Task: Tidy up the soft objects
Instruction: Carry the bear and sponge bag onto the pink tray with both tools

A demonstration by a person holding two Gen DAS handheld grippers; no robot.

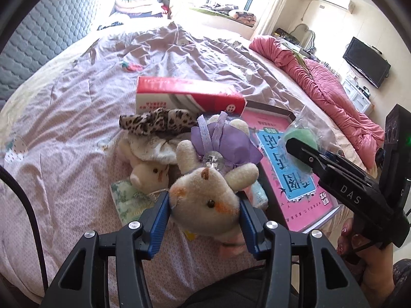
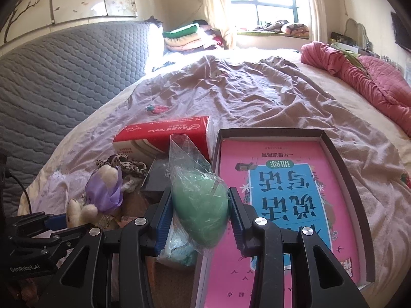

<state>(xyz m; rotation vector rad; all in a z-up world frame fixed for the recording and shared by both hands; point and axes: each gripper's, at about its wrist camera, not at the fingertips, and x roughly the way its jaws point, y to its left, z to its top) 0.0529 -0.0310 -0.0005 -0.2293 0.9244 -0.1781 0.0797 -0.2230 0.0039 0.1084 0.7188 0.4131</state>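
Observation:
My left gripper (image 1: pixel 204 205) is shut on the head of a cream plush cat in a purple dress (image 1: pixel 205 195), held just above the bed. The same cat shows at the lower left of the right wrist view (image 2: pixel 102 192). My right gripper (image 2: pixel 200 215) is shut on a green sponge in a clear plastic bag (image 2: pixel 200 210), held beside the open box; it also shows in the left wrist view (image 1: pixel 300 141). A second cream plush (image 1: pixel 151 172) and a leopard-print cloth (image 1: pixel 156 123) lie on the bed beyond the cat.
A red and white tissue pack (image 1: pixel 185 95) lies behind the toys. An open box (image 2: pixel 344 169) holds a pink and blue book (image 2: pixel 282 192). A small dark box (image 2: pixel 156 177) and a pale packet (image 1: pixel 128 197) lie nearby. A rolled pink quilt (image 1: pixel 328 87) lies at the right.

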